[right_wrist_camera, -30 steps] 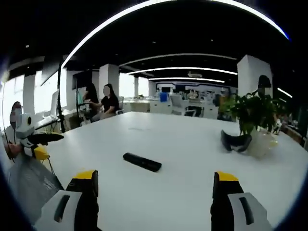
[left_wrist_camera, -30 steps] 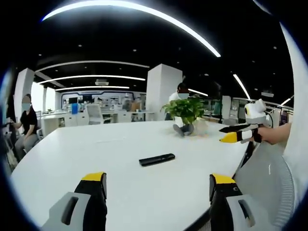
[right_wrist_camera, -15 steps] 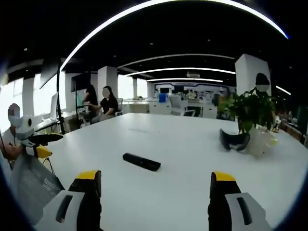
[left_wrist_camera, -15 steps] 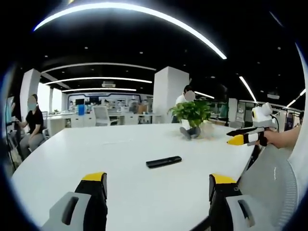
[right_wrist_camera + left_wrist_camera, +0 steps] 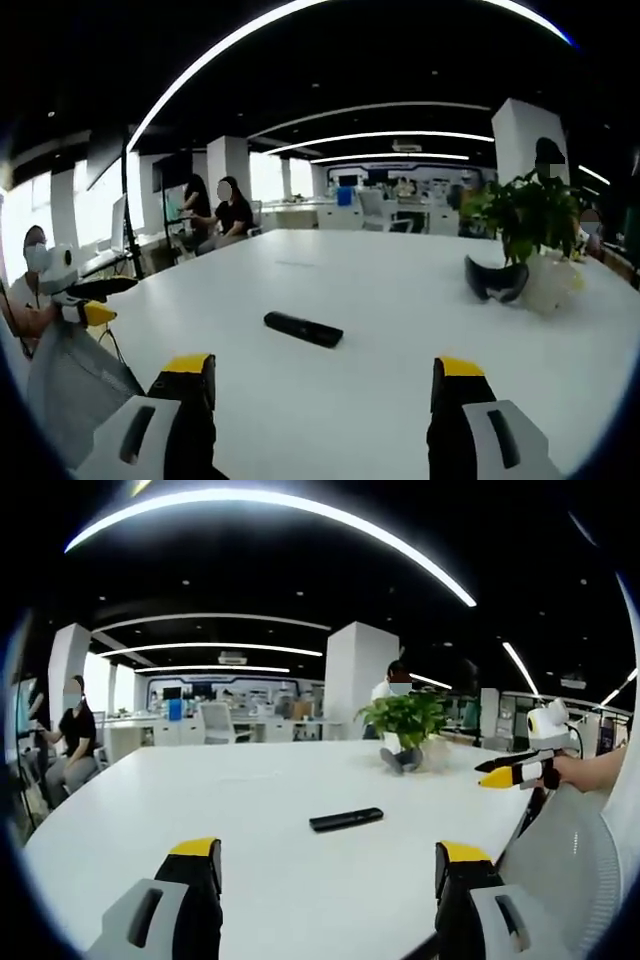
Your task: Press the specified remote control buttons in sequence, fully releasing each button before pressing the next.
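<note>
Two grippers hover over the white table (image 5: pixel 150 800), both spread wide and holding nothing. In the left gripper view, the left gripper (image 5: pixel 330 890) shows yellow-tipped jaws far apart at the bottom, and the black remote control (image 5: pixel 346 820) lies flat on the table ahead, well clear of them. Off to the right, the right gripper (image 5: pixel 520 772) comes in, held in a hand over the table edge. Behind the remote stands a potted plant (image 5: pixel 405 720). In the right gripper view, the remote sits between and beyond the open jaws, untouched, and the left gripper appears at the left edge. People (image 5: pixel 232 215) sit at the far side.
</note>
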A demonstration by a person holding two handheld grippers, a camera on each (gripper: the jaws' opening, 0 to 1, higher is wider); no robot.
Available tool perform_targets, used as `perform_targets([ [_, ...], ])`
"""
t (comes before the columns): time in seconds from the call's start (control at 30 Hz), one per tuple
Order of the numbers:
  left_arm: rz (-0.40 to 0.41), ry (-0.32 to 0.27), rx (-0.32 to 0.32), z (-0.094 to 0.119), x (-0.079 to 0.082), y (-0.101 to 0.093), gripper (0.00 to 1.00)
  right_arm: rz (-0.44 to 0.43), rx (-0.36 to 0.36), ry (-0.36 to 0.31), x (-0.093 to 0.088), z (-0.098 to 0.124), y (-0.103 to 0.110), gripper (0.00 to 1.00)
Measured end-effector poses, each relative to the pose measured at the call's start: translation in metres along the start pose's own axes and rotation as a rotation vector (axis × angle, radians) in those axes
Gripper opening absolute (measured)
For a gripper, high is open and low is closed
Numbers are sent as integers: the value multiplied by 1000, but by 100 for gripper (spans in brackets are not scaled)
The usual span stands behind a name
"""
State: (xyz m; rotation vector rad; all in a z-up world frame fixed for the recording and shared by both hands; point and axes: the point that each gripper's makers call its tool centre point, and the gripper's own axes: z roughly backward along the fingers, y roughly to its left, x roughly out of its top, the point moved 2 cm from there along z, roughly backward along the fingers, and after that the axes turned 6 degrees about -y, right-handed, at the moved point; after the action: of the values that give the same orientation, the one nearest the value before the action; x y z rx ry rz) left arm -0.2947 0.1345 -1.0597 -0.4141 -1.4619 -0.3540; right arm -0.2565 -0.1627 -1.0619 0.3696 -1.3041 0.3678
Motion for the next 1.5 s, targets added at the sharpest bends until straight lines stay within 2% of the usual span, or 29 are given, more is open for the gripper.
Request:
perform_targets([
  [0.23, 2, -6, -5, 0, 1, -1, 90, 0, -21, 33, -7, 0, -8, 85],
  [0.67, -1, -22, -12, 0, 4, -3, 89, 39, -20, 102, -17, 0, -10, 82],
  [1.07, -2, 10, 0, 0, -1, -1, 89, 21, -27, 89, -16, 1, -15, 80],
  [1.23, 5, -6, 12, 1, 1, 2, 89, 49, 26, 187, -32, -4, -5, 80],
  [1.4, 6, -18, 12, 2, 2, 2, 89, 73, 47, 229, -42, -4, -4, 80],
  [1.5, 9, -21, 12, 2, 3, 2, 89, 66, 52, 232, -42, -3, -3, 82],
])
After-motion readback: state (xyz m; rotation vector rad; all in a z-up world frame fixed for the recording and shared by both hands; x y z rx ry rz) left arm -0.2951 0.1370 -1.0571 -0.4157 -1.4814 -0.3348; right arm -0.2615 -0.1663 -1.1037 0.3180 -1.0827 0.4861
